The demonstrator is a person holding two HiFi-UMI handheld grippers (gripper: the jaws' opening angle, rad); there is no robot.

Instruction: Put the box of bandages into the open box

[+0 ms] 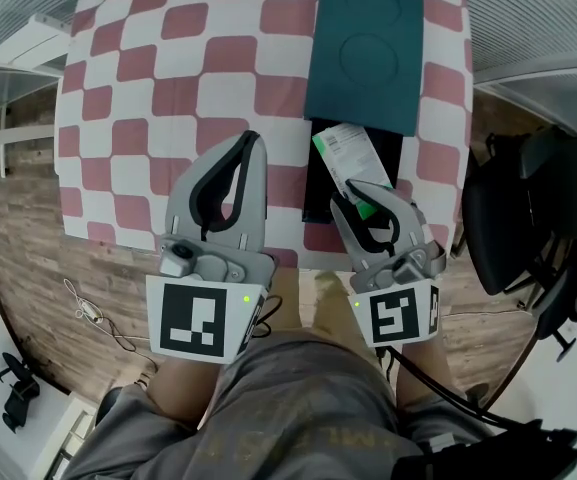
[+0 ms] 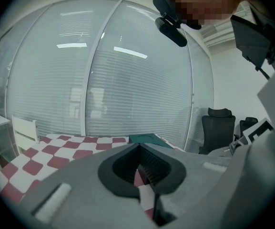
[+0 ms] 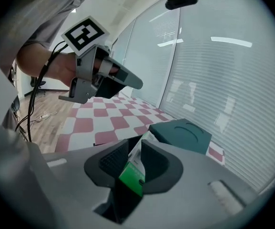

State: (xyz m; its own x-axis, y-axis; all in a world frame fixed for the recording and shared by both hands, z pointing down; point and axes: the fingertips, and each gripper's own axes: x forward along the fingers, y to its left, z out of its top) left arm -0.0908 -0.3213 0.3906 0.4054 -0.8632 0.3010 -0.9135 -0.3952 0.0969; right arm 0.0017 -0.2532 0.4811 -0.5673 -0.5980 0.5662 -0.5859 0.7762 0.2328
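Note:
The box of bandages (image 1: 346,156), white with a green end, lies tilted over the open black box (image 1: 317,183) at the table's near edge. My right gripper (image 1: 353,196) is shut on its near green end (image 3: 132,174), with the box squeezed between both pads. My left gripper (image 1: 251,140) hovers to the left over the checked cloth, its tips together and nothing between them. In the left gripper view that gripper (image 2: 138,148) points across the table. The left gripper (image 3: 127,80) also shows in the right gripper view, up at the left.
A dark teal lid (image 1: 365,48) lies flat just beyond the open box. The red-and-white checked cloth (image 1: 148,98) covers the table. A black office chair (image 1: 508,218) stands at the right. A cable (image 1: 88,313) lies on the wooden floor at the left.

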